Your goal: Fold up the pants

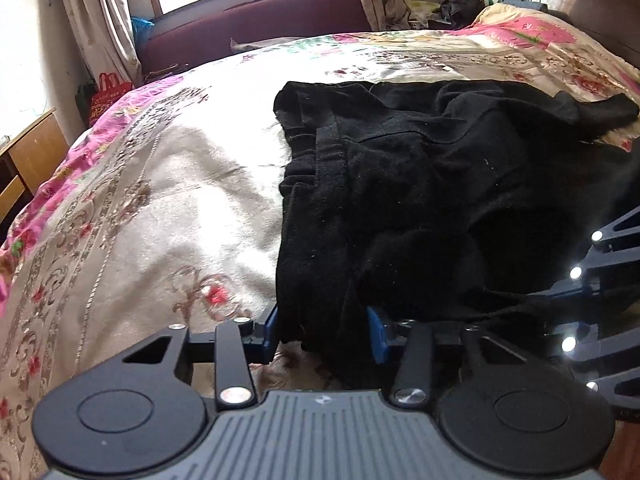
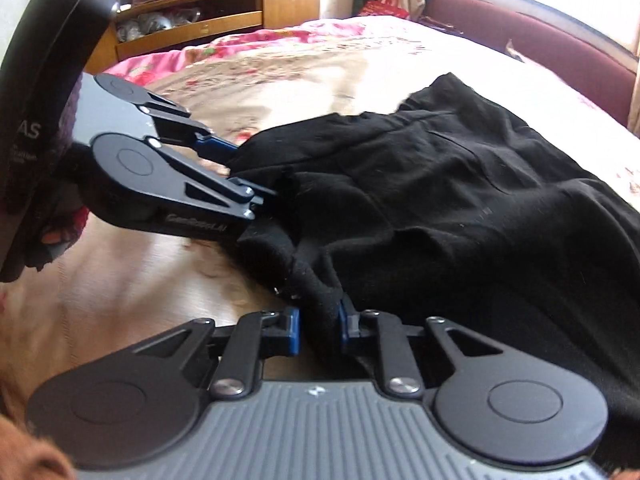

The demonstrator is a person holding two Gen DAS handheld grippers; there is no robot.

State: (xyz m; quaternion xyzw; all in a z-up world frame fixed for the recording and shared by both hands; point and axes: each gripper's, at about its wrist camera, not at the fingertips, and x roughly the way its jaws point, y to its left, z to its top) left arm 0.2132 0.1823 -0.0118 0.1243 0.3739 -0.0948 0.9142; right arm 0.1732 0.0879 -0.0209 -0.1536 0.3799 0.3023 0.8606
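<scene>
- Left wrist view: one pair of black pants [image 1: 420, 184], rumpled on one floral bedspread [image 1: 160, 200], stretching ahead of both tools.
- Left gripper [image 1: 324, 332] clamped on a thick fold of near hem.
- Right gripper [image 2: 319, 322] pinched on a narrower bunch, just beside the left.

We have open bedspread [image 1: 160, 200] to the left of the black pants [image 1: 440, 184] and beyond them toward the sofa [image 1: 256, 28] under the window, while the rumpled pants fill the right, with both grippers crowded side by side at their near edge.
</scene>
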